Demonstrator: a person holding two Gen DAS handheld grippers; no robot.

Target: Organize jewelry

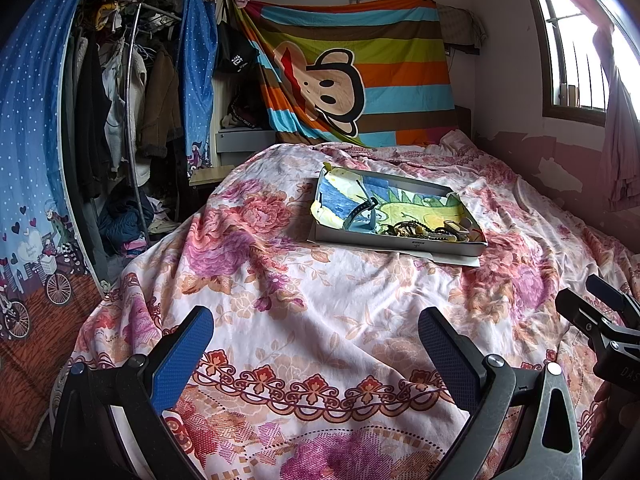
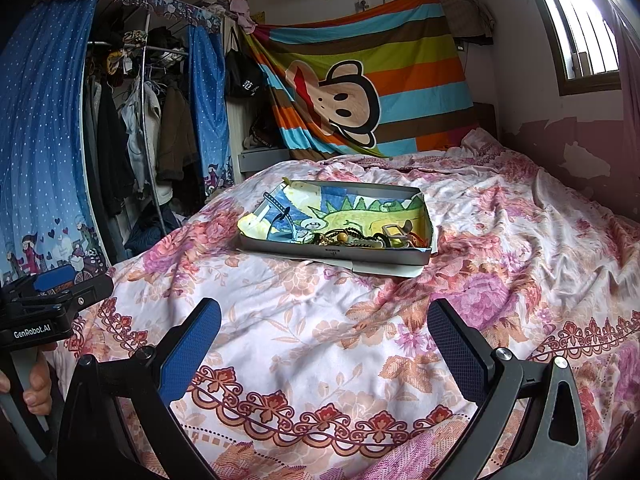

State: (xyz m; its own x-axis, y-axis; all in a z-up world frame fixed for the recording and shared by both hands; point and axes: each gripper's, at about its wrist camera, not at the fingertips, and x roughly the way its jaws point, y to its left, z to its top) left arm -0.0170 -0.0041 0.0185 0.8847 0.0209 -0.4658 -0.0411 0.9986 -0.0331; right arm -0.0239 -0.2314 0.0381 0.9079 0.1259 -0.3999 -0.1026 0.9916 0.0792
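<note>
Two handheld grippers hover over a bed covered in a floral quilt (image 1: 320, 300), the left gripper (image 1: 316, 344) and the right gripper (image 2: 324, 336) both with fingers spread wide and grasping nothing. Well ahead of them on the quilt sits a shallow grey tray (image 2: 340, 254) lined with a child's dinosaur drawing. A tangle of jewelry (image 2: 360, 236) is heaped along its near edge, beside a blue watch strap (image 2: 282, 216).
</note>
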